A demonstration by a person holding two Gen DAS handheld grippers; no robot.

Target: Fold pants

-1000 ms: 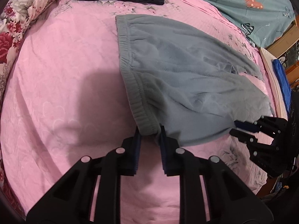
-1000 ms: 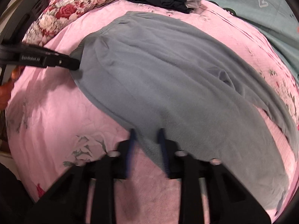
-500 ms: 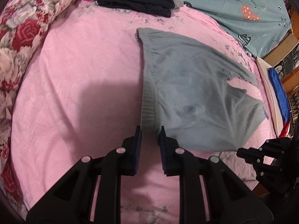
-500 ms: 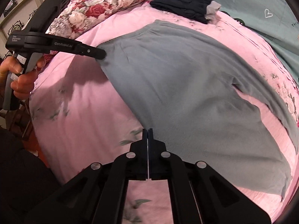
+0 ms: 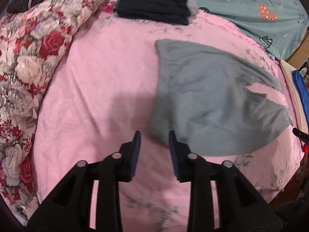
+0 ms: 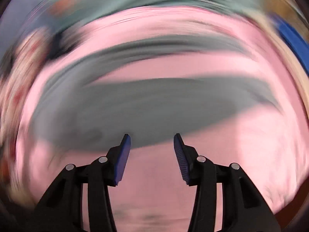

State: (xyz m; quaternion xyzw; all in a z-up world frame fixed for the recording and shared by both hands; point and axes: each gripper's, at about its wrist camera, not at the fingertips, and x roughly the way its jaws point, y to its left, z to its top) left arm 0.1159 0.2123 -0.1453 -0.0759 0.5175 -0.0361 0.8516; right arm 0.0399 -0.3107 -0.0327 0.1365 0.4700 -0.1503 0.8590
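Note:
Grey fleece pants [image 5: 208,100] lie spread on the pink bedspread [image 5: 100,81], waistband toward the left, legs running to the right. My left gripper [image 5: 154,135] is open, just off the near waistband corner, holding nothing. In the right wrist view everything is motion-blurred; the pants [image 6: 146,112] show as a grey smear ahead of my right gripper [image 6: 152,137], which is open and empty above the bedspread [image 6: 154,174].
A folded dark garment [image 5: 154,5] lies at the far edge. A floral quilt [image 5: 29,58] runs along the left. A teal sheet [image 5: 251,7] lies at the back right. A blue item [image 5: 301,90] sits off the bed's right edge.
Both grippers have opened and let go of the pants. The left one has drawn back from the waistband corner. The right one is swinging fast, blurring its view.

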